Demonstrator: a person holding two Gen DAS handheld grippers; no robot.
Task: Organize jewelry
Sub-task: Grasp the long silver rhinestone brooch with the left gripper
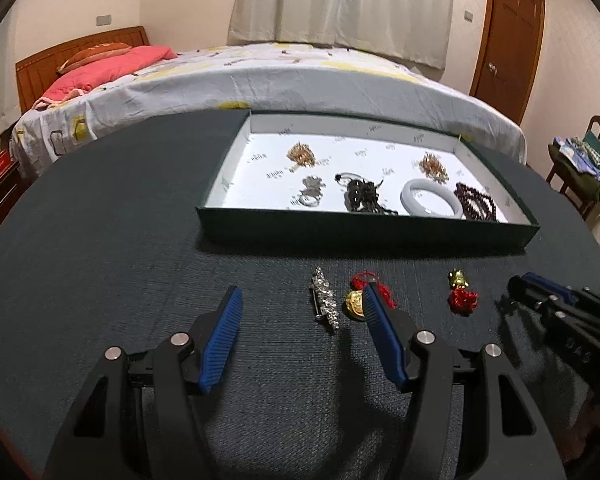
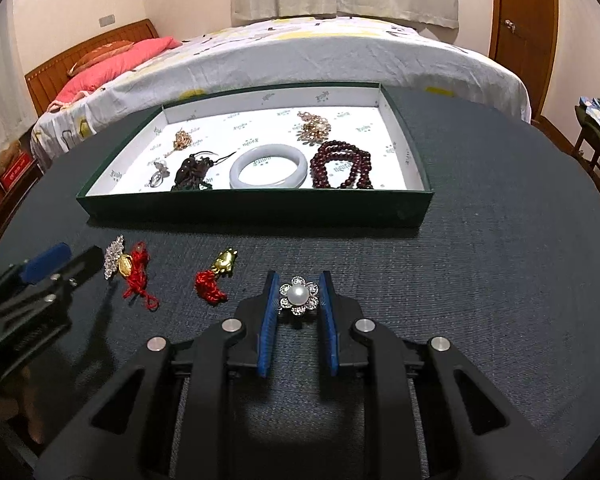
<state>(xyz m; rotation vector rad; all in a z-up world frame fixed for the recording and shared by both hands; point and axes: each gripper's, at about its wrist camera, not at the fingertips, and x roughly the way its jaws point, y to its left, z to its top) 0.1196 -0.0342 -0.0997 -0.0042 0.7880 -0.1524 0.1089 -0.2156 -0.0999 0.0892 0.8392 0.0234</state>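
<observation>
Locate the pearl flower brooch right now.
Right wrist view: the silver flower-shaped pearl brooch sits on the dark table, clamped in the right hand-held gripper, right of the gold charm with red knot.

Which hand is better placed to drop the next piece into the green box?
Right. The right gripper is already shut on the pearl flower brooch, with the green box straight ahead. The left gripper is open and empty over the rhinestone brooch, so it would need to grasp first.

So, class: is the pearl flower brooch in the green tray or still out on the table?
Out: the pearl flower brooch sits on the dark table, between the right gripper's blue pads.
</observation>
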